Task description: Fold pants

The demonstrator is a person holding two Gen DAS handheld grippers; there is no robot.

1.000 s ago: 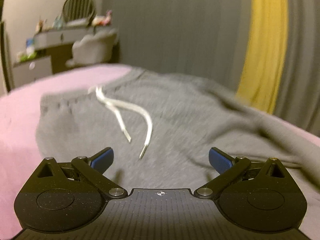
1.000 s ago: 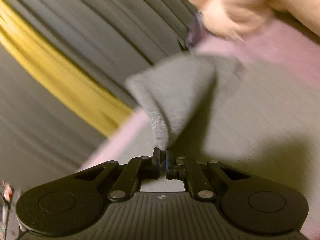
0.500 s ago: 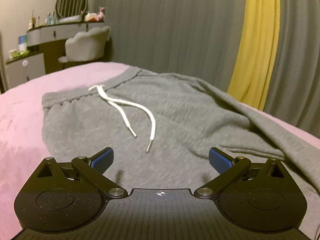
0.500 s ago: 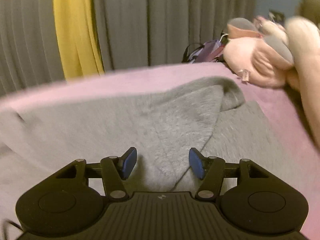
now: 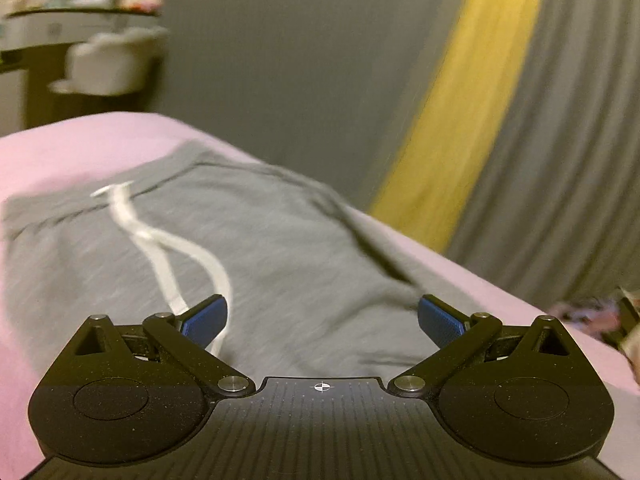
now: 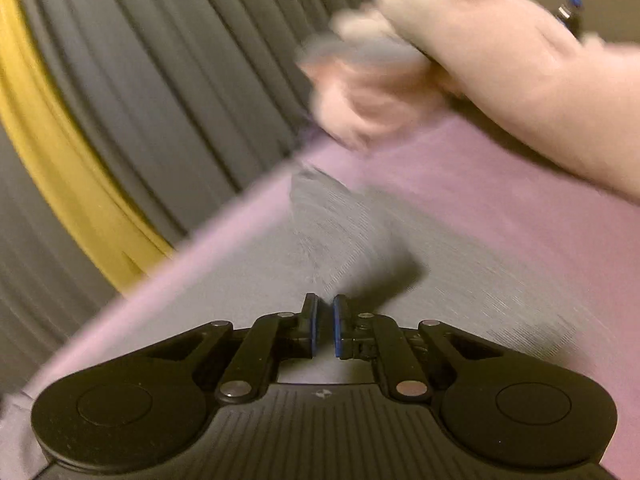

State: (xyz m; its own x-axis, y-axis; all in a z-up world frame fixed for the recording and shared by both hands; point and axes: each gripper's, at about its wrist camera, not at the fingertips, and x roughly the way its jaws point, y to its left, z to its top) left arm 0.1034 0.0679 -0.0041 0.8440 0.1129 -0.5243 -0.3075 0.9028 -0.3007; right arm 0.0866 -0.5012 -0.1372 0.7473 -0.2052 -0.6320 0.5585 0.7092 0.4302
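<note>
On the pink bed [image 5: 60, 144], the grey pants [image 5: 288, 248] are lying spread out, waistband toward the far left, and their white drawstring [image 5: 160, 248] is trailing across the fabric toward us. We are holding the left hand-held gripper [image 5: 322, 316] just above the cloth with its blue pads spread wide, gripping nothing. We are keeping the right hand-held gripper [image 6: 324, 316] low over a pant leg [image 6: 332, 220], its pads nearly together with a narrow gap; whether they are pinching fabric we cannot tell. A pink plush toy [image 6: 460, 60] is lying beyond, by grey curtains [image 6: 160, 60].
</note>
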